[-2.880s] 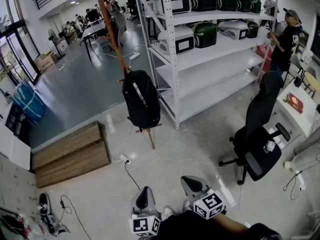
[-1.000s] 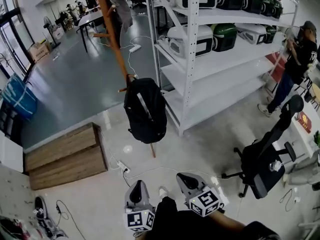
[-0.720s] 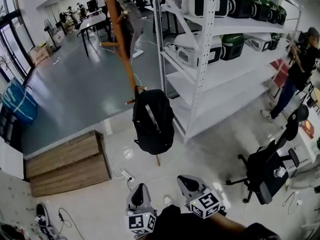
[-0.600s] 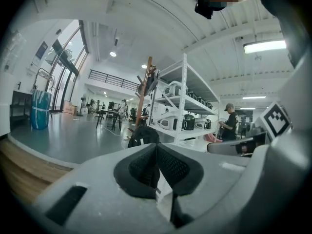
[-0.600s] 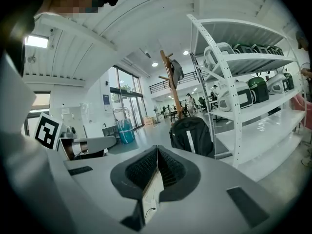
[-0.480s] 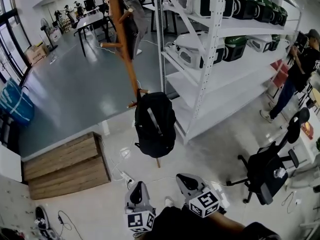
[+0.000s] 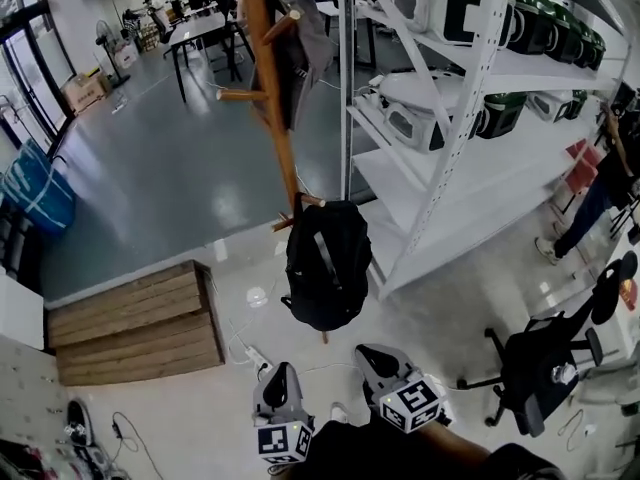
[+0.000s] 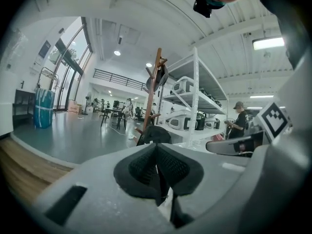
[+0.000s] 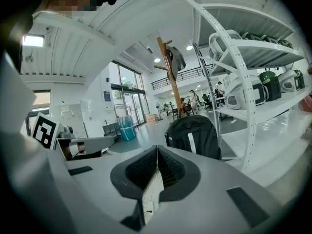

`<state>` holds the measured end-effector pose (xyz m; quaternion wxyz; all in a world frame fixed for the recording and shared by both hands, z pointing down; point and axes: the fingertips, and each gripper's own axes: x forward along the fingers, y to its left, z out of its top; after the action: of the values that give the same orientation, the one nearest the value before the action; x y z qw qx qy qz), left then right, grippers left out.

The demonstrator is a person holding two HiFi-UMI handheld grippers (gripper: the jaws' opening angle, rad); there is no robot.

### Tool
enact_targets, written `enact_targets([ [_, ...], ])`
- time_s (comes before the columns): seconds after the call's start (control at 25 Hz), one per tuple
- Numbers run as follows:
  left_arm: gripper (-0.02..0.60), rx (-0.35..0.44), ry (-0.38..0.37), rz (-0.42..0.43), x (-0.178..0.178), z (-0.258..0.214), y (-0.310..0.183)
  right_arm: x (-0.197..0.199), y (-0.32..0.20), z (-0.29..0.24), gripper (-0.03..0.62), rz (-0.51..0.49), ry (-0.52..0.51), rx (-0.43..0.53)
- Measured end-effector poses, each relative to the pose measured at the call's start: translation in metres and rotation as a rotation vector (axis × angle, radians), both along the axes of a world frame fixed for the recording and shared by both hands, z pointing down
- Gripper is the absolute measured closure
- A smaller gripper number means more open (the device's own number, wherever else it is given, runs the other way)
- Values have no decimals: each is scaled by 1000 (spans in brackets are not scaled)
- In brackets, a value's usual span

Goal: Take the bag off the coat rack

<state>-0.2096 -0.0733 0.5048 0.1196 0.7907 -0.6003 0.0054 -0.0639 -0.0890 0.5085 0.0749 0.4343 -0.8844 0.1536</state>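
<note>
**Both grippers shut and empty, bag on the rack ahead**

My left gripper [image 8: 157,161] has its jaws pressed together with nothing between the pads. My right gripper [image 9: 156,165] is the same: pads closed on each other, no load. In the head view both sit low at the bottom edge, side by side and well apart from the bag.

Just past them I see a white power strip [image 7: 255,359] lying on the pale floor, with a thin cable trailing off it. To the left sits a low wooden platform [image 7: 135,318]. To the right stands a black office chair [image 7: 540,360].

Beyond the power strip hangs the black bag [image 7: 327,278]. It hangs off a low peg of the wooden coat rack [image 7: 267,88], its body clear of the floor and just in front of the pole's base. In the right gripper view the bag shows straight ahead over the jaws, a pale stripe down its front.

Higher on the same pole hangs a grey garment [image 7: 305,28]. Just right of the rack rises a white metal shelf unit [image 7: 468,103] carrying white and green appliances. At the far right edge a person [image 7: 603,183] stands by the shelving. Far left, a blue sack [image 7: 36,194] rests near the windows.
</note>
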Motion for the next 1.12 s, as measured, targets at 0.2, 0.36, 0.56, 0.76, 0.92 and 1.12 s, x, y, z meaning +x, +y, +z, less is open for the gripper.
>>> enact_targets([
  [0.2,563,9,-26,-82,3,4,-50,-3,-64,-3,582,-99,-12,29],
  [0.36,563,-6,-27,-136,16,6,-89,8,-113,-8,582,-154,-11,46],
  [0.56,563,-16,-47,-177,30,7,-130,32,-164,-5,582,-164,-17,54],
  [0.76,563,-20,-63,-219,42,15,-161,57,-205,9,580,-162,0,45],
  [0.92,563,-13,-64,-258,49,18,-181,66,-228,15,580,-195,21,46],
  [1.12,563,-6,-89,-288,51,25,-197,68,-256,21,580,-233,25,56],
])
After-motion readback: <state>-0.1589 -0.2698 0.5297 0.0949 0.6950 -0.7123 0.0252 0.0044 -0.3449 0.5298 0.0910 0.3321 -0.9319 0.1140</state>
